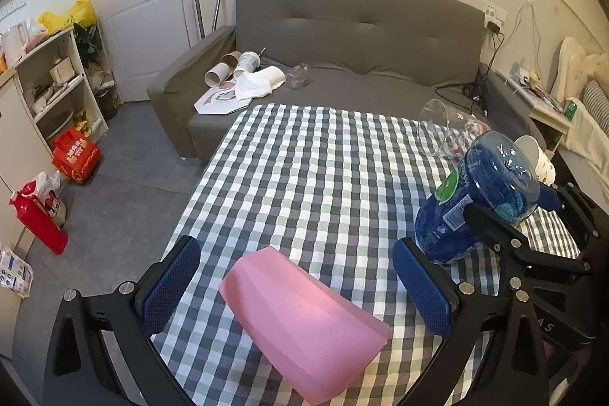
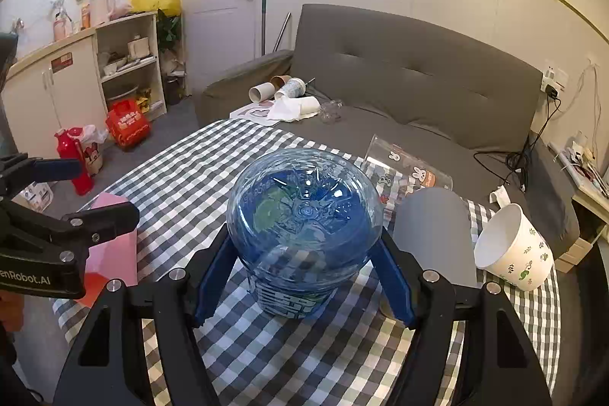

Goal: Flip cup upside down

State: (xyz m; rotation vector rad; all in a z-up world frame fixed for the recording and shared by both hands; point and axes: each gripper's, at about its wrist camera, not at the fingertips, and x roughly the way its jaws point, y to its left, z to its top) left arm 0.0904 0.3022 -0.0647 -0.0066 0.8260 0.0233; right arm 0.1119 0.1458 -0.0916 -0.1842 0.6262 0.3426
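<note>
A blue transparent plastic cup (image 2: 304,215) is held tilted above the checkered tablecloth (image 2: 266,360), its rounded bottom toward the camera. My right gripper (image 2: 304,284) is shut on it, one blue pad on each side. The same cup shows in the left wrist view (image 1: 475,200) at the right, with the right gripper (image 1: 533,238) around it. My left gripper (image 1: 297,284) is open and empty, its pads on either side of a pink cup (image 1: 304,326) lying on its side.
A clear glass with rabbit prints (image 2: 411,170), a grey cup (image 2: 434,234) and a white paper cup (image 2: 514,250) lie on the table's right part. A grey sofa (image 1: 342,37) with cups and a cloth stands behind the table. Shelves and red items are at left.
</note>
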